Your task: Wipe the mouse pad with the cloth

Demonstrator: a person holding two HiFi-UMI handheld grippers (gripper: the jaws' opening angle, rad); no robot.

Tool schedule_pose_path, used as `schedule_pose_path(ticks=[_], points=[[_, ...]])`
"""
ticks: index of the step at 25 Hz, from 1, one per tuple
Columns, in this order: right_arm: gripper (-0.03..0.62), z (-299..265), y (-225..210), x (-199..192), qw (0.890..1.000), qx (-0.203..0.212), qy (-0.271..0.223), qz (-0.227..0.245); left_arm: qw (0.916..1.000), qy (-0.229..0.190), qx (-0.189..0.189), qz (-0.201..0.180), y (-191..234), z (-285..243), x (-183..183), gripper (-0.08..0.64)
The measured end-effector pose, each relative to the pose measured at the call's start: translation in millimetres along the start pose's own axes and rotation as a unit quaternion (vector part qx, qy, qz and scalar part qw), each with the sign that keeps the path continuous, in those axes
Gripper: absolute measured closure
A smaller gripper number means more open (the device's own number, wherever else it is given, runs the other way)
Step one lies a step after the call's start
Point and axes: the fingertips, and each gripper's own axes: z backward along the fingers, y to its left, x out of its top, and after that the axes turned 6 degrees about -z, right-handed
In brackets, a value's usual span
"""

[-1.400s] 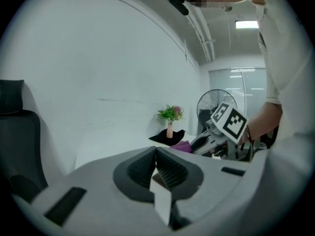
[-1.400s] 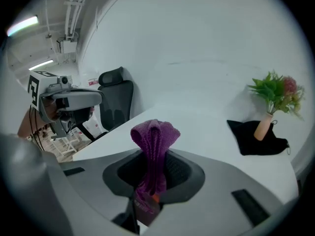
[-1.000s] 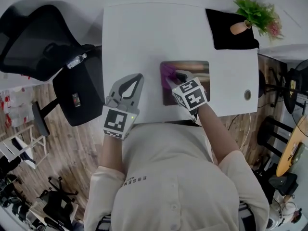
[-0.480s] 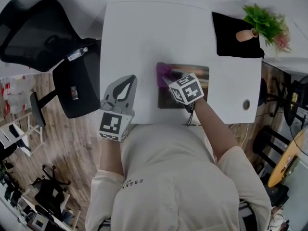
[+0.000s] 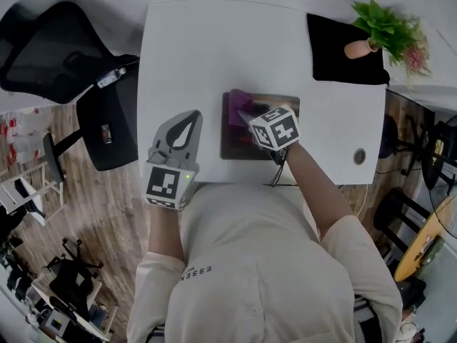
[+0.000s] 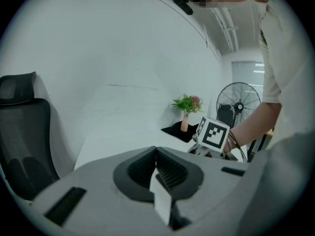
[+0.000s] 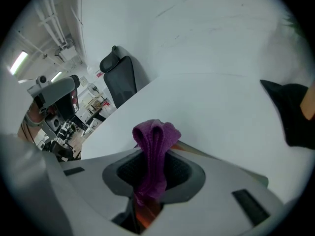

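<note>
Wiping looks mid-way: the right gripper (image 5: 250, 118) is clamped on the folded purple cloth (image 5: 238, 104), which sits on the far-left corner of the dark rectangular mouse pad (image 5: 243, 147). Most of the pad probably remains. The left gripper (image 5: 184, 131) rests left of the pad, jaws together and empty.

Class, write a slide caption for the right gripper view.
Right gripper shut on a purple cloth above a white table.
</note>
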Motion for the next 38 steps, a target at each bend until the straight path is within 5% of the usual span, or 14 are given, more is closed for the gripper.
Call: schedule_pose_path(ticks=[22, 38], points=[[0.492, 59, -78, -31, 0.999, -0.007, -0.025, -0.032, 0.9998, -0.017, 0.005, -0.004, -63, -44, 32, 0.558], [0.492, 115, -142, -69, 0.994, -0.069, -0.038, -0.078, 0.9996, -0.022, 0.0, -0.015, -108, -53, 49, 0.558]])
